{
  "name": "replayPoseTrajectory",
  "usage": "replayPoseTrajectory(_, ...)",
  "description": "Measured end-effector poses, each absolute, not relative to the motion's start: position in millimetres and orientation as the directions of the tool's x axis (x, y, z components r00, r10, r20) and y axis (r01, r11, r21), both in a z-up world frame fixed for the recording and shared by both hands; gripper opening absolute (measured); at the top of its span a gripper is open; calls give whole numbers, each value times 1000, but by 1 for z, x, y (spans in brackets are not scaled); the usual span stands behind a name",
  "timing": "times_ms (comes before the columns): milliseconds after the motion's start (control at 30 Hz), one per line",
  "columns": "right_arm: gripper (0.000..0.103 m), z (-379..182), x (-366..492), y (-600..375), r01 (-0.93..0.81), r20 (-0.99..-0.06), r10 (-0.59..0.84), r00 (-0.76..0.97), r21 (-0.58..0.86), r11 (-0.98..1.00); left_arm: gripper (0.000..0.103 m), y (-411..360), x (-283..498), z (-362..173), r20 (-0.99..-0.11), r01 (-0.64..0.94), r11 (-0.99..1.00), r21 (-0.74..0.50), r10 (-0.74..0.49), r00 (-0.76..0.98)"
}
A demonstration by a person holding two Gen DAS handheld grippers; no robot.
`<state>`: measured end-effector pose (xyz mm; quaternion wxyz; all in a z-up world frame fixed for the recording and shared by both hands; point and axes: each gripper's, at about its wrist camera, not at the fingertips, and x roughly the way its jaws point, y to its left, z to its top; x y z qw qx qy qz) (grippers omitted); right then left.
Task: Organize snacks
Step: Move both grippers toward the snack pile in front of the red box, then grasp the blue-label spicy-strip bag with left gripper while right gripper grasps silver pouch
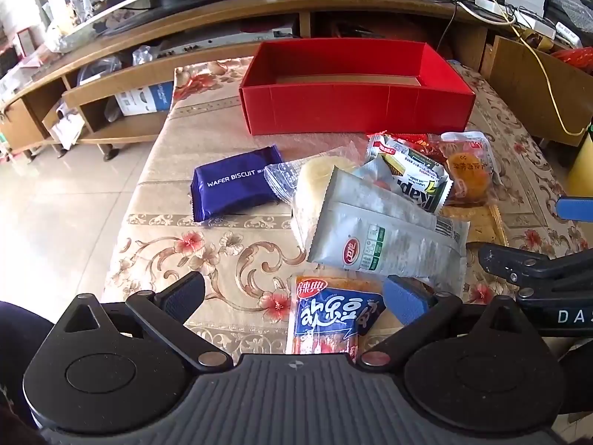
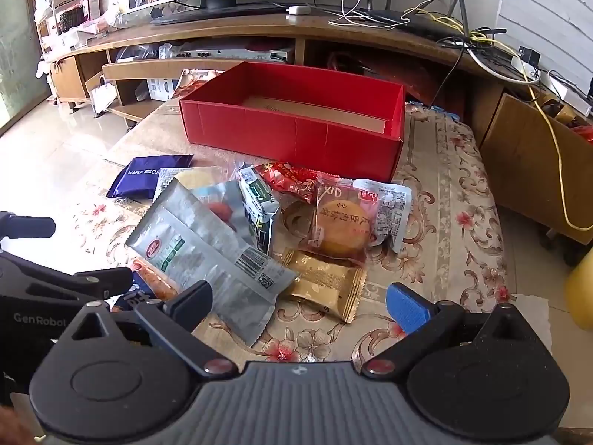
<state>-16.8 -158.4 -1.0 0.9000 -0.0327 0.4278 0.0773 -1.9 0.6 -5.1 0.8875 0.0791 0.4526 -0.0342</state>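
An empty red box [image 1: 355, 111] [image 2: 292, 137] stands at the far side of the table. In front of it lies a heap of snack packets: a blue wafer biscuit pack [image 1: 233, 185] [image 2: 148, 178], a silver pouch [image 1: 385, 237] [image 2: 207, 252], a clear-wrapped round pastry [image 1: 467, 174] [image 2: 343, 226], a gold packet [image 2: 326, 282], a red-and-blue spicy strip pack [image 1: 330, 319]. My left gripper [image 1: 296, 300] is open, straddling the spicy strip pack. My right gripper [image 2: 300, 304] is open over the gold packet and the silver pouch's corner.
The table wears a floral beige cloth [image 1: 222, 252] [image 2: 437, 193]. A wooden TV stand [image 1: 148, 74] [image 2: 333, 37] with cables and a monitor runs behind it. Tiled floor [image 1: 55, 204] lies to the left. A yellow object [image 2: 580, 293] stands at the right.
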Motion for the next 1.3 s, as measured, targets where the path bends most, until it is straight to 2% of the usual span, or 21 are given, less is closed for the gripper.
replayPoseTrajectory(1100, 98, -8, -13, -147, -240, -812, 147, 565, 9, 971, 103, 9, 4, -32, -894, 121, 991, 62, 1, 447)
replayPoseTrajectory(1233, 98, -9, -12, -146, -246, -814, 150, 561, 10, 969, 101, 11, 6, -38, -908, 113, 993, 44, -7, 418)
replayPoseTrajectory(1300, 98, -10, -10, -146, -250, -817, 154, 556, 12, 968, 97, 12, 7, -41, -915, 108, 994, 28, -18, 402)
